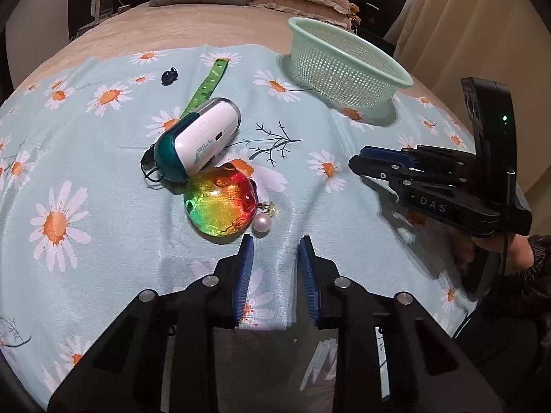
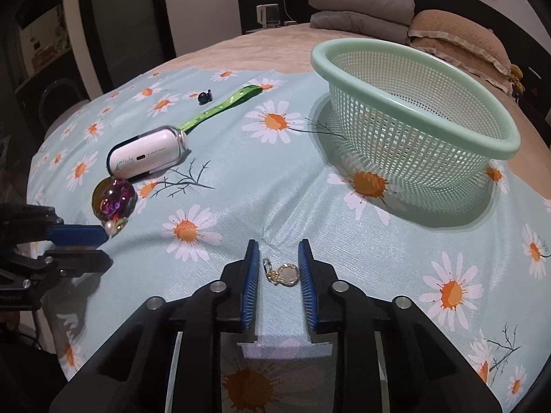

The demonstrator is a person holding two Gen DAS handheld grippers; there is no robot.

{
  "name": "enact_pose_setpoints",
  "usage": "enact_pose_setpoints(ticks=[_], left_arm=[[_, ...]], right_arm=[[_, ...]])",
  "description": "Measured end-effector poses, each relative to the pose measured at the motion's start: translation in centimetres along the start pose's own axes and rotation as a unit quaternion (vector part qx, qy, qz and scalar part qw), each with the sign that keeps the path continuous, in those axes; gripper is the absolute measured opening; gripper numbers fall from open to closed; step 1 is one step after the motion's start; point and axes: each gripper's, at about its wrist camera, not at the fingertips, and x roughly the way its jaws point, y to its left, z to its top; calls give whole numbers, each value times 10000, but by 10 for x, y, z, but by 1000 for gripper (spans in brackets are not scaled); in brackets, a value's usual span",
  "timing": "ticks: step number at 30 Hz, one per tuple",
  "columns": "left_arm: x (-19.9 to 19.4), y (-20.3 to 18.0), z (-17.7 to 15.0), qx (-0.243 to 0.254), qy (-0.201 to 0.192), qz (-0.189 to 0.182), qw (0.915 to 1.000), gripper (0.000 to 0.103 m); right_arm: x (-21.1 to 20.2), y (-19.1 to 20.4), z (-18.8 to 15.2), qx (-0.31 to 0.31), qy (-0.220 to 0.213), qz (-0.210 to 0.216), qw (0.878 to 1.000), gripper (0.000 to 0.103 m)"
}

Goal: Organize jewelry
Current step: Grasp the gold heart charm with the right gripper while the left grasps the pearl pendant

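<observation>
Right tongs [image 2: 278, 268] straddle a small gold charm [image 2: 285, 274] lying on the daisy cloth [image 2: 241, 158] of the bed, blue pads narrowed but not yet pressing it. Such a thin piece could slip under the pads or drag cloth up with it. Left tongs [image 1: 275, 265] hang partly open and empty just beside the pearl [image 1: 262, 223] of the rainbow pendant [image 1: 220, 203]. The mesh basket [image 2: 416, 117] waits toward the bed's far edge.
</observation>
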Motion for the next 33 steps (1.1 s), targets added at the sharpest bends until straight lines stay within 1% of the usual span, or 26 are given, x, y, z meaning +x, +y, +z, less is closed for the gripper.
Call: enact_pose_setpoints(ticks=[3,6,9,11,15,18,21,23,25,27,28,30,32,33], left_arm=[[1,-1,1,28,17,30,10000,29],[1,8,7,-371,-49,-125,9992,28],[5,4,10,-259,-98,-11,9996,28],[8,4,13,-231,-127,3,9997,28],[17,11,28,-452,-98,-107,9989,30],[18,8,34,-416,-142,-15,9990,34],[20,8,38,-318,-163,153,9992,43],[23,11,42,-348,-208,345,9986,55],[25,14,44,-348,-243,469,9980,58],[28,18,46,-361,-234,409,9982,58],[29,19,46,-358,-242,392,9983,56],[31,20,47,-298,-217,520,9980,46],[32,22,47,-286,-193,519,9981,34],[32,23,47,-281,-182,470,9983,31]], right_arm=[[-2,4,-3,-60,18,-46,10000,15],[-4,2,-6,-15,3,-7,10000,15],[-5,2,-7,-15,0,8,10000,15],[-5,1,-8,-12,4,14,10000,15],[-5,1,-8,-1,1,29,10000,15],[-5,0,-8,18,-14,60,10000,15],[-6,-1,-9,38,-24,90,9999,15],[-6,-2,-9,47,-27,107,9999,15],[-6,-4,-9,62,-35,132,9999,16],[-6,-5,-10,79,-34,156,9998,16],[-6,-5,-9,89,-37,169,9998,16],[-6,-6,-9,94,-40,177,9998,15],[-7,-7,-9,104,-30,199,9997,15],[-7,-7,-9,114,-19,237,9997,15]])
